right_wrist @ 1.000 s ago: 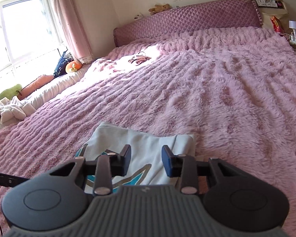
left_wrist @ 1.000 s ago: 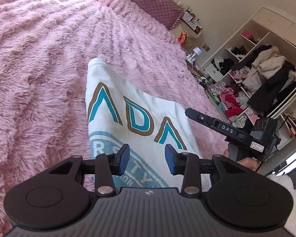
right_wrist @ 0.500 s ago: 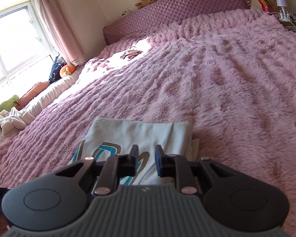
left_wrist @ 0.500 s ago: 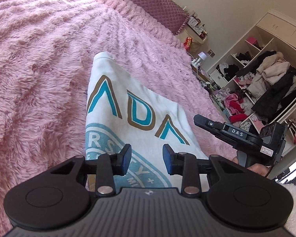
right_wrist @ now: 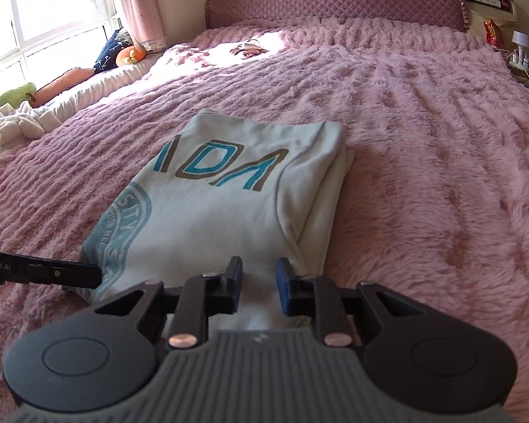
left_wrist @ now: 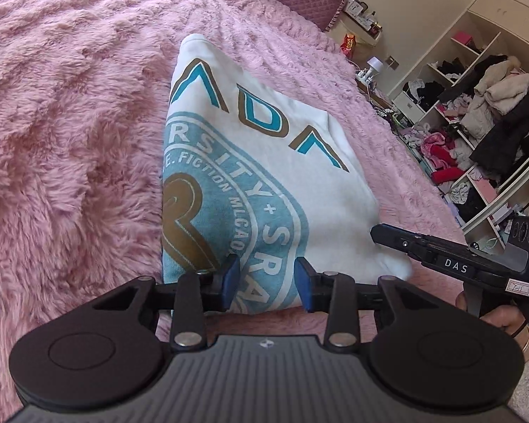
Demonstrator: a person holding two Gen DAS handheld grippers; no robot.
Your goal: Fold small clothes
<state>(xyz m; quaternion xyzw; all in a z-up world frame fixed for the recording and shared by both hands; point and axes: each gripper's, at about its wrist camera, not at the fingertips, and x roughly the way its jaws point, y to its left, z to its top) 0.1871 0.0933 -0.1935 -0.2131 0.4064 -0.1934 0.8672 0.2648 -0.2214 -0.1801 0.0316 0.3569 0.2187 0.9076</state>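
The white printed T-shirt (left_wrist: 264,162) lies flat on the pink fluffy bedspread (left_wrist: 70,123), directly ahead of both pairs of fingers; its near hem runs just under and in front of their tips. It is already narrowed into a long panel: along the edge to the right of the right gripper (right_wrist: 259,287) a side has been turned in, so that several layers of cloth stack there; the teal round emblem and the large lettering face up. Judged from this, the lengthwise folds are done and the crosswise fold, near hem carried up toward the far end, is what remains; after that only a tidy small packet would be left to square up.

The left gripper (left_wrist: 266,283) hovers over the near left part of the hem, its blue-padded fingers parted to a moderate gap with nothing between them but the print seen below; the right gripper's fingers stand somewhat closer together, also parted, over the near right part of the hem, gripping nothing as far as can be seen; whether either pair touches the cloth cannot be told. Each gripper appears in the other's view, just beside the shirt's near corners.
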